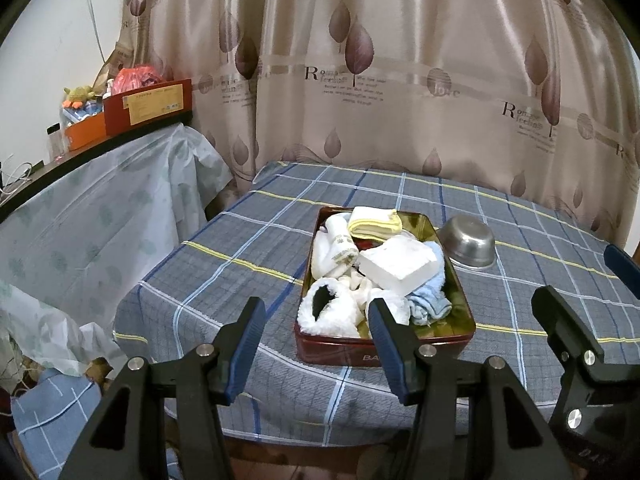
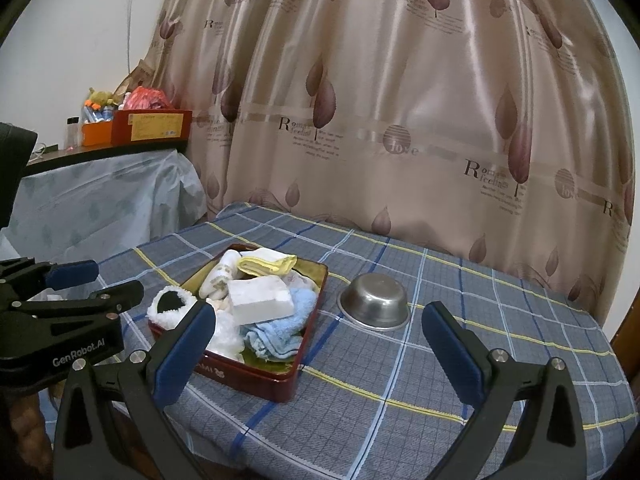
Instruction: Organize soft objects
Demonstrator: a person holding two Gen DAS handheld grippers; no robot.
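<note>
A dark red tin box (image 1: 352, 354) (image 2: 256, 376) stands on the checked tablecloth, filled with soft items. In it lie a folded yellow cloth (image 1: 374, 222) (image 2: 266, 264), a white patterned sock (image 1: 336, 254) (image 2: 218, 278), a white foam block (image 1: 398, 266) (image 2: 260, 296), a light blue towel (image 1: 430, 300) (image 2: 280, 328) and a fluffy white slipper (image 1: 328, 308) (image 2: 172, 306). My left gripper (image 1: 315, 302) (image 2: 112, 278) hovers open before the box's near end, holding nothing. My right gripper (image 2: 320, 308) (image 1: 584, 276) stands open and empty to the right, short of the box and bowl.
An upturned steel bowl (image 1: 468, 244) (image 2: 374, 300) rests just right of the box. A leaf-print curtain (image 1: 400, 80) hangs behind the table. At the left, a dark shelf over plastic sheeting carries a red carton (image 1: 148, 106) and an orange box. The table's edge drops off left and front.
</note>
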